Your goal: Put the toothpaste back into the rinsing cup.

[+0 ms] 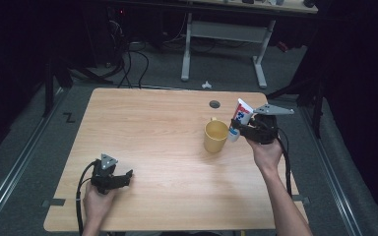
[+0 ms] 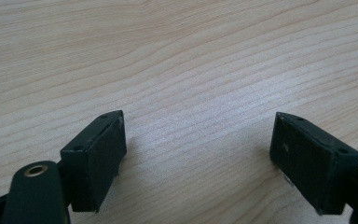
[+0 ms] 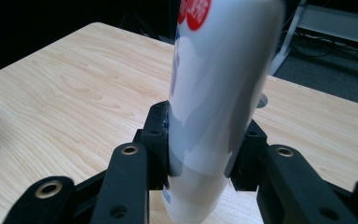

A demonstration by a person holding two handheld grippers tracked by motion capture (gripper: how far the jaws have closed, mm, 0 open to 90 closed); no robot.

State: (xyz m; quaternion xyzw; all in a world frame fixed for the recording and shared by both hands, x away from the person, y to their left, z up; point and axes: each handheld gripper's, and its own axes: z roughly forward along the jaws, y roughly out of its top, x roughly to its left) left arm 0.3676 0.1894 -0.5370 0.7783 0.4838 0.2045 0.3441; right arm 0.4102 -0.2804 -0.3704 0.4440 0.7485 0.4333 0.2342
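Note:
A yellow mug (image 1: 215, 135) stands upright on the wooden table (image 1: 147, 128), right of centre. Just right of it my right gripper (image 1: 240, 129) is shut on a white toothpaste tube (image 1: 240, 118) with red and blue print, held upright with its cap end down beside the mug's rim. In the right gripper view the tube (image 3: 219, 102) is pinched between the two black pads (image 3: 156, 135). My left gripper (image 1: 125, 177) rests low at the table's front left, open, with bare wood between its pads (image 2: 98, 149).
A small round hole (image 1: 214, 104) sits in the tabletop behind the mug. Beyond the table's far edge stand a white desk frame (image 1: 226, 39) and loose cables (image 1: 128, 59) on the grey floor.

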